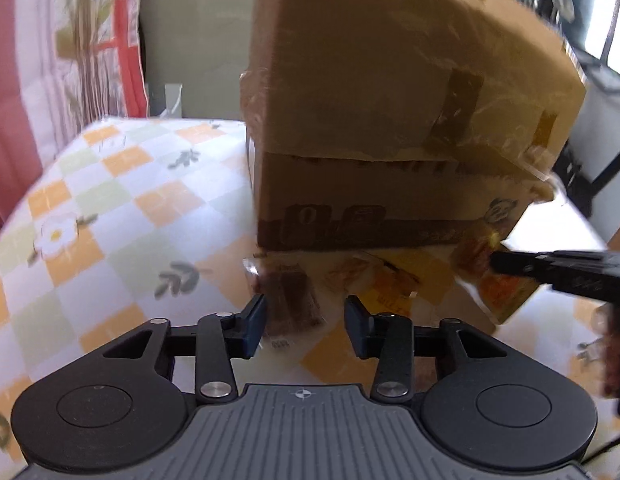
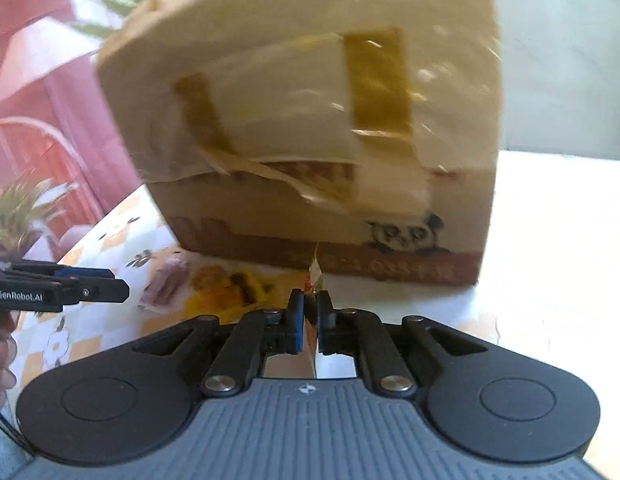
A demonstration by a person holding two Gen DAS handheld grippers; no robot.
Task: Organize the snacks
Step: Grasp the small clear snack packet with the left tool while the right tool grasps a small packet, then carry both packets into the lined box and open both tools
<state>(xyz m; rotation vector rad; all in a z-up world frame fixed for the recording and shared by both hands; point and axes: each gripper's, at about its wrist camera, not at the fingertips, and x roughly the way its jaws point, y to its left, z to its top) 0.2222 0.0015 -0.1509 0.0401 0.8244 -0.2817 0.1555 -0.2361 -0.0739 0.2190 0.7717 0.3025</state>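
While right tongs (image 2: 308,312) clench snack packet (image 1: 374,284) edge near cardboard box (image 1: 390,120), left tongs (image 1: 305,320) straddle packet, unclenched. Step: pickup. Next: lift clear of desk (image 1: 109,184).

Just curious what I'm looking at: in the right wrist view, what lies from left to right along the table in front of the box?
Left hand-held gripper → snack packet → right hand-held gripper, pinching the packet's edge.
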